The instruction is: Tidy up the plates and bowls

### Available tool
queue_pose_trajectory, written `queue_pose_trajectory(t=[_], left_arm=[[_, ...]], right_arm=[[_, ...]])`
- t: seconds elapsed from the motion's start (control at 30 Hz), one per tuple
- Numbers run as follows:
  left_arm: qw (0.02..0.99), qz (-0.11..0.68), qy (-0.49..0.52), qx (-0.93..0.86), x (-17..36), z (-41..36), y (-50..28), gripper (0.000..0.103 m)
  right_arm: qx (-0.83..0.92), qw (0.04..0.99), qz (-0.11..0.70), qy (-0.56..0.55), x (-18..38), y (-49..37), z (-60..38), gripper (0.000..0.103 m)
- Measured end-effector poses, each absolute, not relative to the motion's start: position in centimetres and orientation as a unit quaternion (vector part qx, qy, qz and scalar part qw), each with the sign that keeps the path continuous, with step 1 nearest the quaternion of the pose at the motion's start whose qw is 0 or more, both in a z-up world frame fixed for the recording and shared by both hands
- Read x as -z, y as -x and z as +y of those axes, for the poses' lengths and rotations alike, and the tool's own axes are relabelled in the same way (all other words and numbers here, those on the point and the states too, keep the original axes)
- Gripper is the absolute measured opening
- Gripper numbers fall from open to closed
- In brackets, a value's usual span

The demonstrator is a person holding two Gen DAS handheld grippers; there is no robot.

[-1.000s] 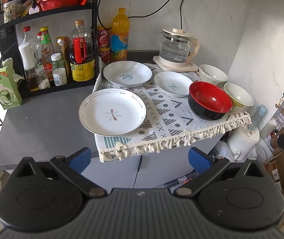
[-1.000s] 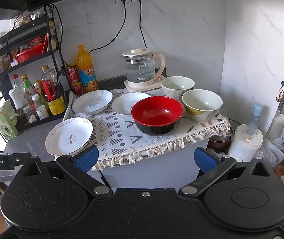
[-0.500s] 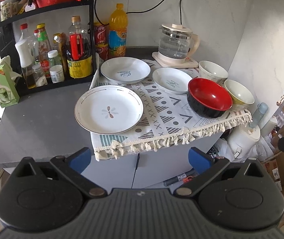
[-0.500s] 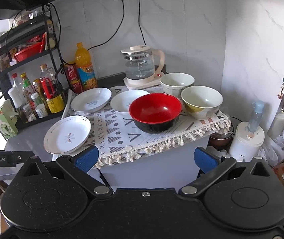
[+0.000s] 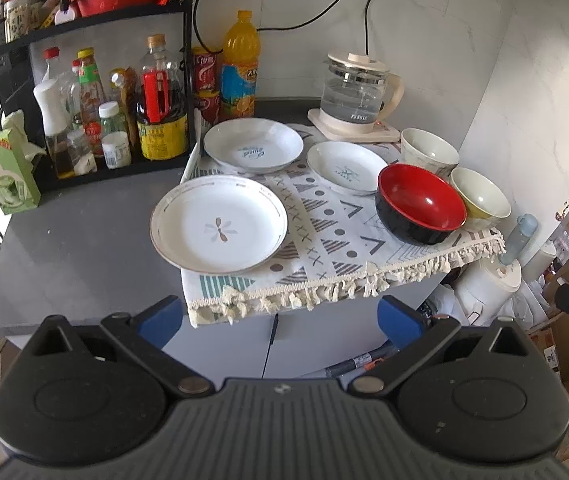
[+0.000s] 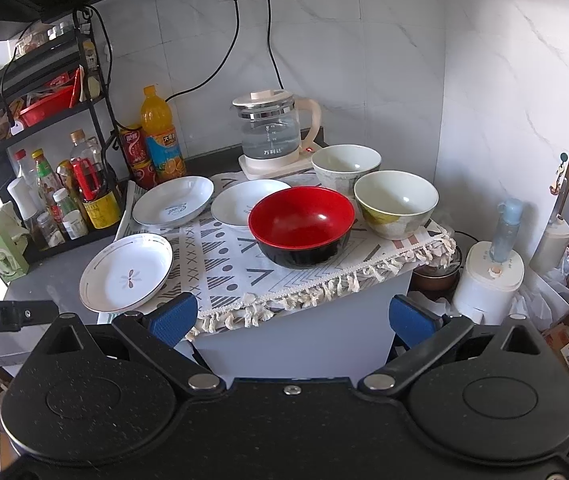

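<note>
Three white plates lie on a patterned cloth [image 5: 324, 256]: a large flower-marked plate [image 5: 218, 229] at the front left, a lettered plate [image 5: 253, 149] behind it, and a smaller plate [image 5: 343, 167] to the right. A red-and-black bowl [image 5: 420, 202], a yellowish bowl [image 5: 480, 198] and a white bowl [image 5: 428, 152] stand at the right. The same dishes show in the right wrist view: flower plate [image 6: 126, 272], red bowl [image 6: 301, 224], yellowish bowl [image 6: 396, 203], white bowl [image 6: 346, 165]. My left gripper [image 5: 280, 318] and right gripper [image 6: 291, 318] are open and empty, in front of the counter's edge.
A glass kettle [image 5: 358, 94] stands at the back. A black rack [image 5: 96, 80] of bottles and an orange drink bottle [image 5: 240, 66] stand at the back left, with a green box [image 5: 6, 178] beside. A white appliance [image 6: 488, 280] and boxes sit low at the right.
Both grippers have drifted slightly closer to the counter, the left one shifting so the dishes sit a little lower and more centred. No dish has moved.
</note>
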State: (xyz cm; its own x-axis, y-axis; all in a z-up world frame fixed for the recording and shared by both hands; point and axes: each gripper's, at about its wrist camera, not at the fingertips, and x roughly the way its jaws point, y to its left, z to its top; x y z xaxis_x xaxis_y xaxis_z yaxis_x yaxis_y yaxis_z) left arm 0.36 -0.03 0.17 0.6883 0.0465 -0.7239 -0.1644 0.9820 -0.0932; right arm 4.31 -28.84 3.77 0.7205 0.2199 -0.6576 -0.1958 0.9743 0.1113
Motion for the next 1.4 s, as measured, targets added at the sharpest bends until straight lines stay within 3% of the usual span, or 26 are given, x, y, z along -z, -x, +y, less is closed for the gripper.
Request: queue_pose_trajectory(t=[0.8,1.4], left_arm=[[0.912,0.398,0.083,-0.062,0.7,0.6,-2.6,0.103],[0.903,0.418,0.088,-0.037,2.1,-0.1,-11.2,0.103]], right_arm=[[-0.098,0.923,0.371,-0.021,-2.7,-6.2,-28.4,0.103],[-0.08,0.921,0.381,-0.03,-1.4,-12.3,-28.9,0.103]])
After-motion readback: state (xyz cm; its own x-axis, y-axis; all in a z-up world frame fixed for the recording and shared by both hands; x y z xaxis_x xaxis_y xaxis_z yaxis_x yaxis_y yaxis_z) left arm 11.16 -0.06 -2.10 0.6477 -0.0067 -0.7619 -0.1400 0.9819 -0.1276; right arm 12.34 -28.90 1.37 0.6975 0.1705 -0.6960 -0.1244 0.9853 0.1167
